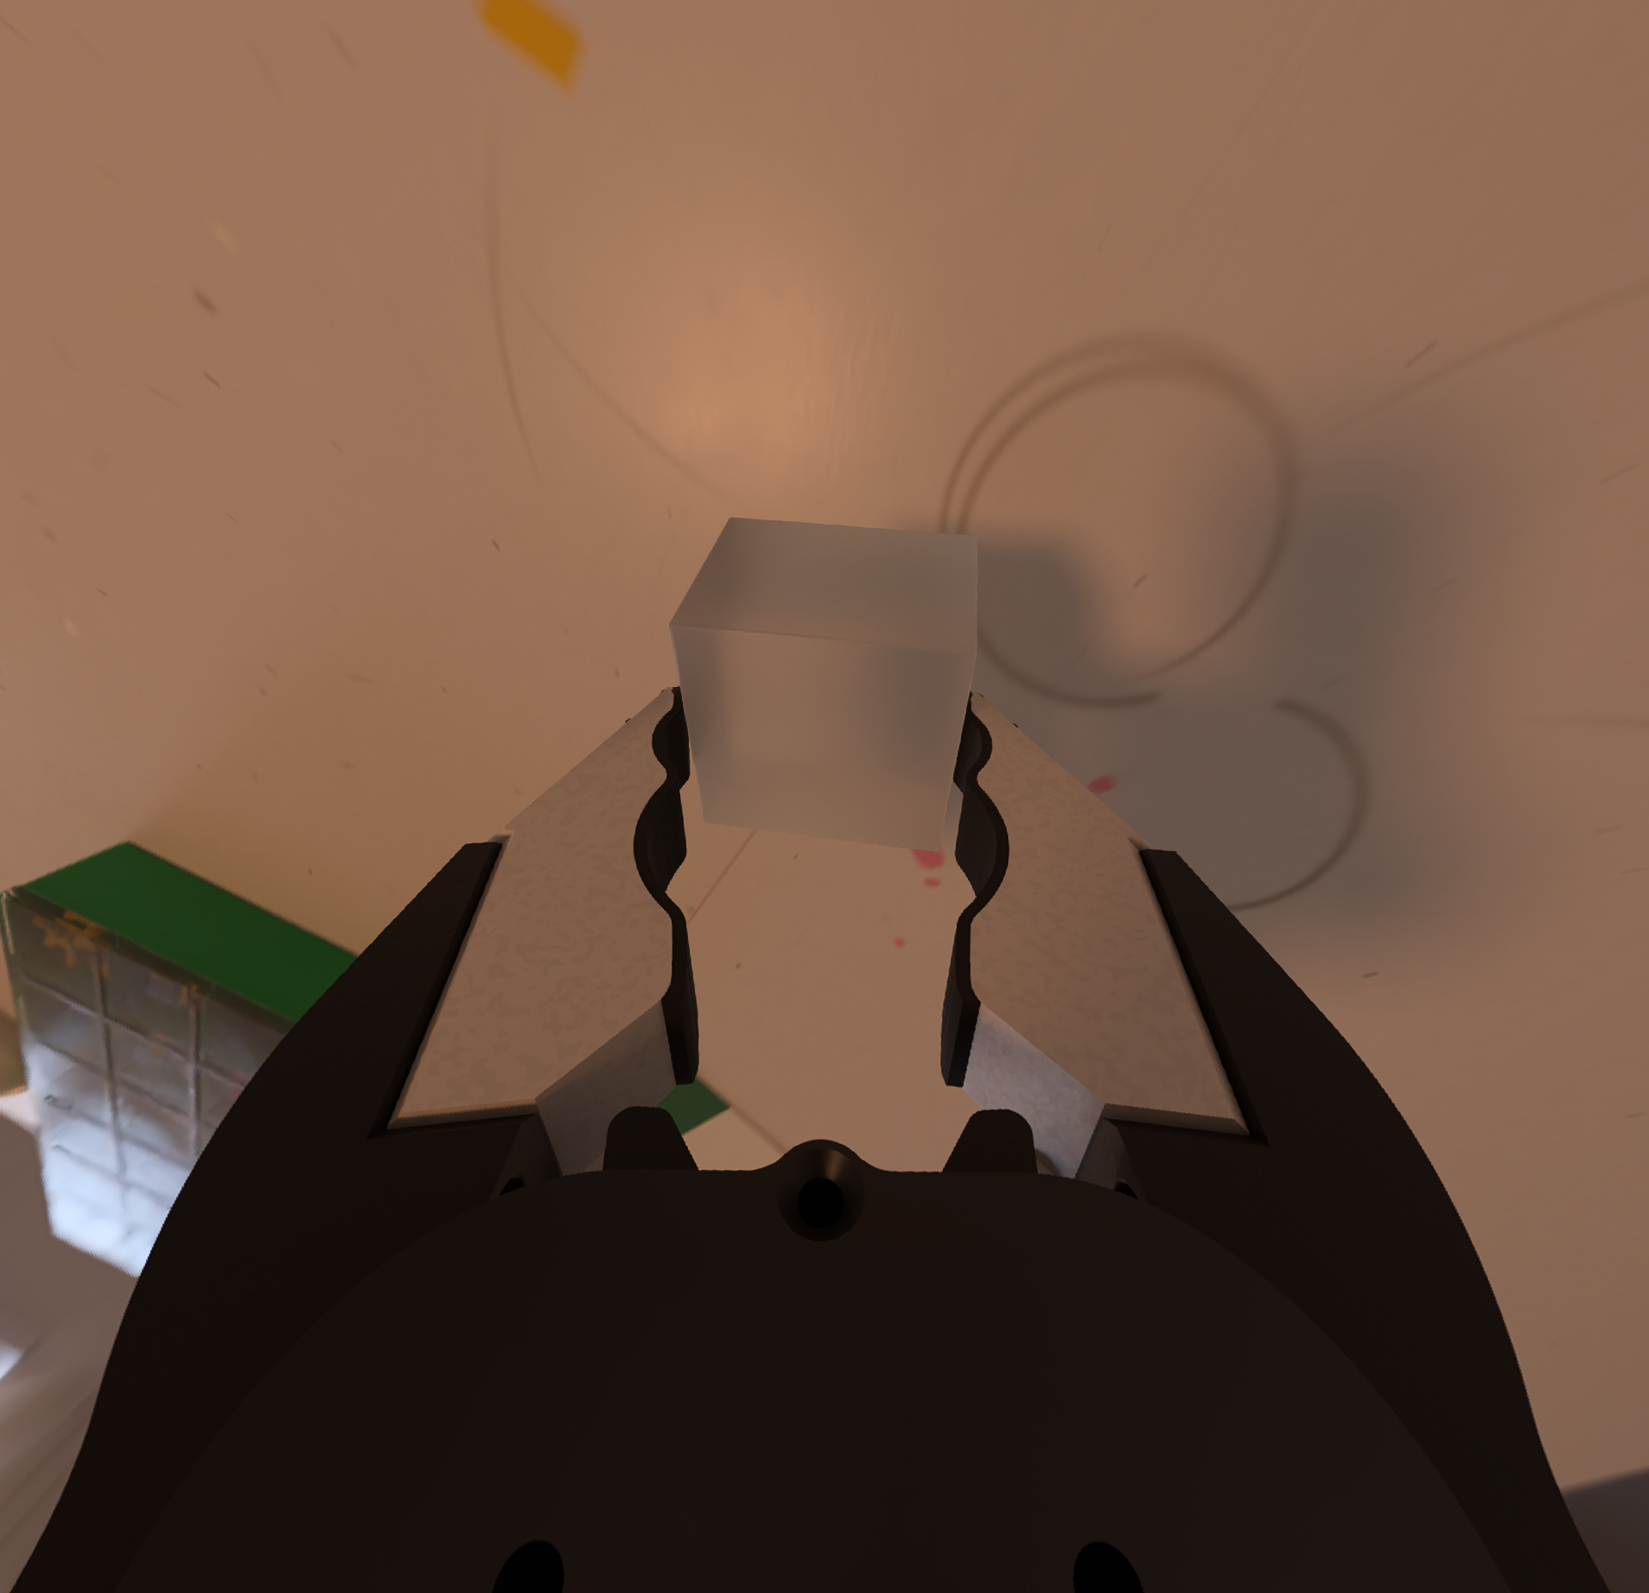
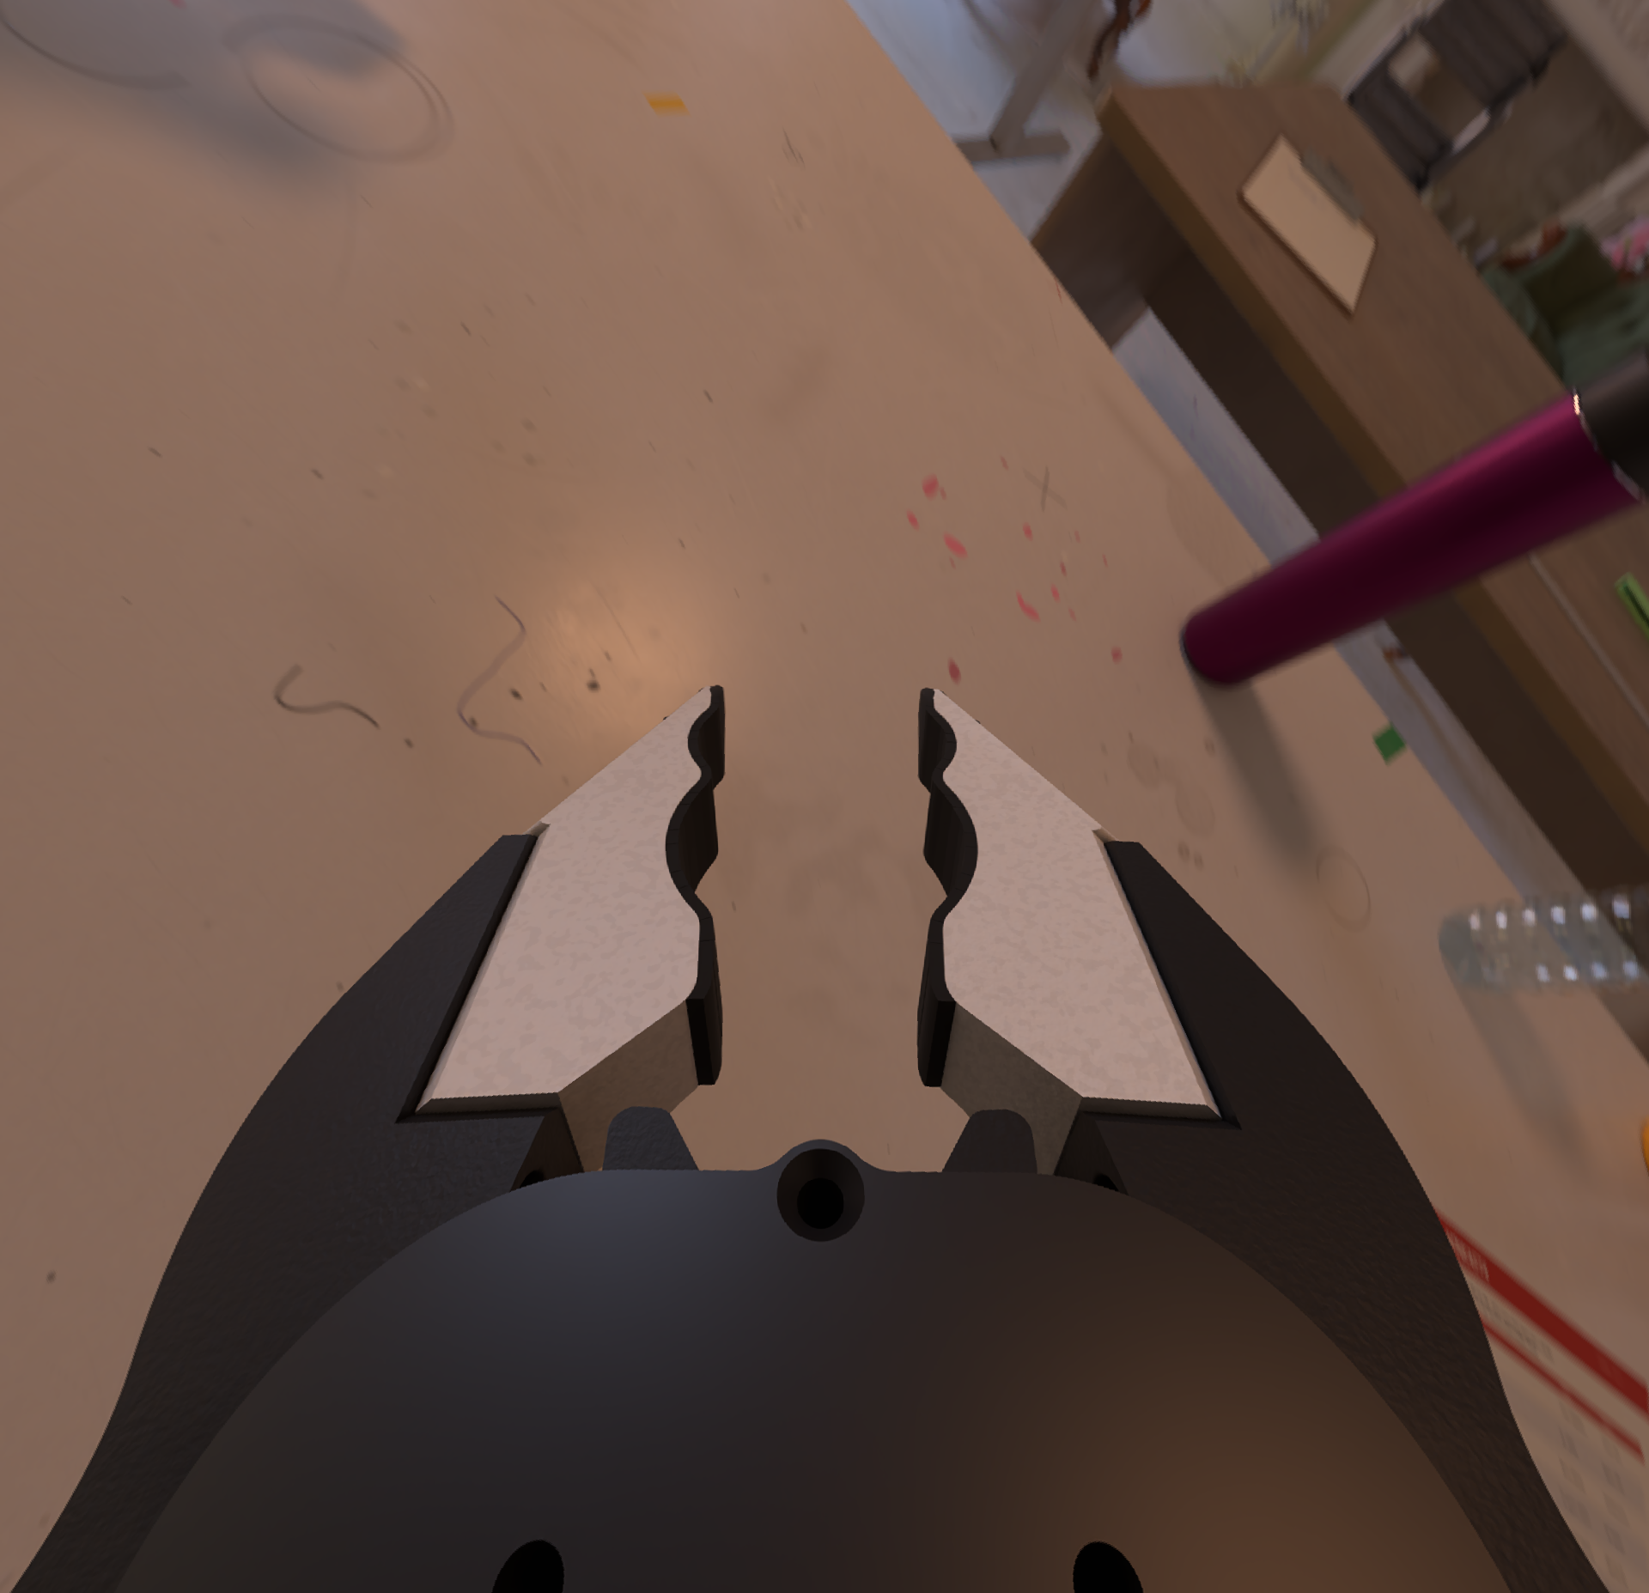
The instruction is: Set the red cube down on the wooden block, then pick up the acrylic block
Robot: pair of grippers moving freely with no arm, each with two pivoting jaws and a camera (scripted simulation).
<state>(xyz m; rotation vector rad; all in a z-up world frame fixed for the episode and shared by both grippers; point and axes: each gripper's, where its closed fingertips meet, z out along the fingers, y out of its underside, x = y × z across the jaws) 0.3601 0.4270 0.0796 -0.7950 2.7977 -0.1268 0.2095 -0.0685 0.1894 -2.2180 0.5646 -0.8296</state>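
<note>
The left gripper [image 1: 823, 720] pinches the frosted translucent acrylic block [image 1: 825, 689] above the tan worktop [image 1: 357, 479]; the right gripper [image 2: 821, 720] hangs spread, holding nothing.

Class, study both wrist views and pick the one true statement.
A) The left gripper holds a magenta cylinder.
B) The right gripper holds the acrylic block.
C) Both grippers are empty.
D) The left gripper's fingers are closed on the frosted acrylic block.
D: in the left wrist view the left gripper has its fingertips pressed against both sides of the acrylic block, while the right gripper stands open with only bare table between its fingers.
</note>
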